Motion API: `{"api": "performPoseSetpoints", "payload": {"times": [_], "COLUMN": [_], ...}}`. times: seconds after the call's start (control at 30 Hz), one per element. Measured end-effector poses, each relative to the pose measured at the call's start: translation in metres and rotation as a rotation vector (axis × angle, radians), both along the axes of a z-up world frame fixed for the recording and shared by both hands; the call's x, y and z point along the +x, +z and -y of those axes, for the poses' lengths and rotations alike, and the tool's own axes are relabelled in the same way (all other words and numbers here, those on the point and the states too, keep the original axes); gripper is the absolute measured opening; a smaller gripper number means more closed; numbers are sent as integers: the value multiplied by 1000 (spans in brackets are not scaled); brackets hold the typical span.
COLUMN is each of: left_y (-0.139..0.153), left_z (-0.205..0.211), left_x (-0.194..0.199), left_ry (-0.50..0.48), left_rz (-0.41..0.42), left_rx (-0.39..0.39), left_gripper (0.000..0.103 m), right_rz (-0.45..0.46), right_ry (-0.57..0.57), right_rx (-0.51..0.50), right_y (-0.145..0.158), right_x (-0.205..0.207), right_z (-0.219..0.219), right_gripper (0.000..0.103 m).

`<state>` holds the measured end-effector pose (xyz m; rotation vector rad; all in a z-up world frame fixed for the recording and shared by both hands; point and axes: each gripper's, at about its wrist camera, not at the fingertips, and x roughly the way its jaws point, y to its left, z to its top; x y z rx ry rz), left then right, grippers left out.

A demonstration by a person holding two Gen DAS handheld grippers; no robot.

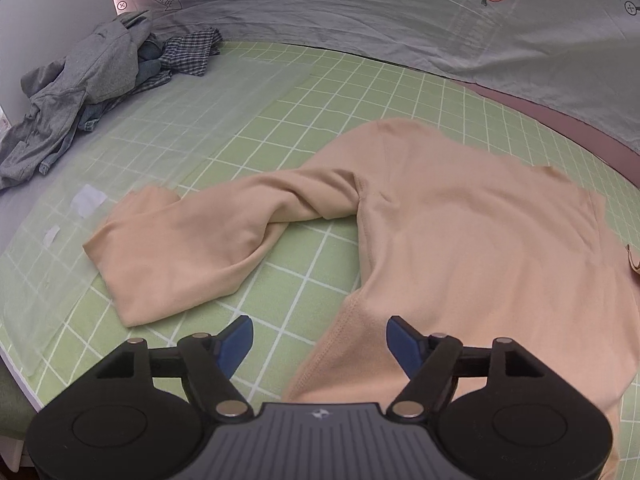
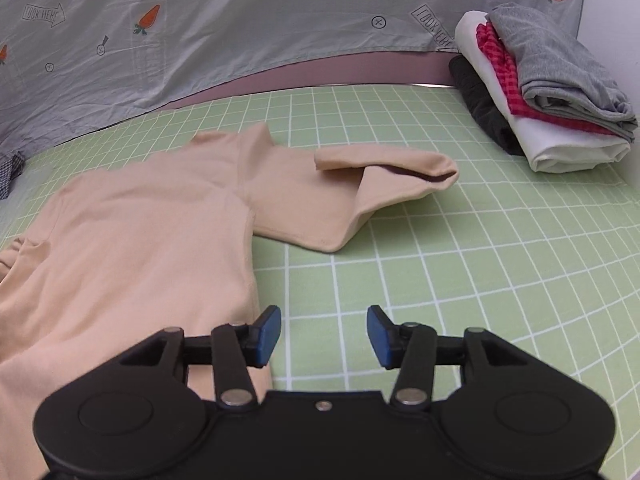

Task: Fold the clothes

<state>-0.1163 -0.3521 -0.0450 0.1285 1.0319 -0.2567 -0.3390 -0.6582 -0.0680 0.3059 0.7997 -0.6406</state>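
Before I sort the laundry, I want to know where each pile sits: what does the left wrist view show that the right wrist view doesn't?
Only the left wrist view shows the unfolded heap of grey and checked clothes and the open left claw. Only the right wrist view shows the folded stack and the open right claw. Both show the peach shirt spread on the green grid mat, and the carrot-print sheet behind.

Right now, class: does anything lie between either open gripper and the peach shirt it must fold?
Nothing visible does. The left gripper hovers over the peach shirt near its hem; the right gripper is beside its edge, with only bare green mat ahead.
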Motion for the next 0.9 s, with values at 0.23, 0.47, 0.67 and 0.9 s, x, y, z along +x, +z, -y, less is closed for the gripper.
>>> {"api": "performPoseSetpoints", "payload": {"times": [0.23,0.47,0.67,0.9], "left_y": [-10,-35,-48,-50], "left_z": [40,72,75,71], "left_x": [34,61,62,64], "left_ry": [-33,-36,-21,5], "left_rz": [-9,-75,-109,-123], "left_rx": [43,86,110,105], "left_gripper": [79,79,82,89], "right_rz": [-27,-192,-251,-93], "right_ry": [1,117,114,-86], "right_rx": [-170,-368,-356,-190], "right_y": [8,-17,-38,-29], "right_x": [51,115,125,73], "right_z": [38,65,86,119], "right_gripper": [64,74,72,28]}}
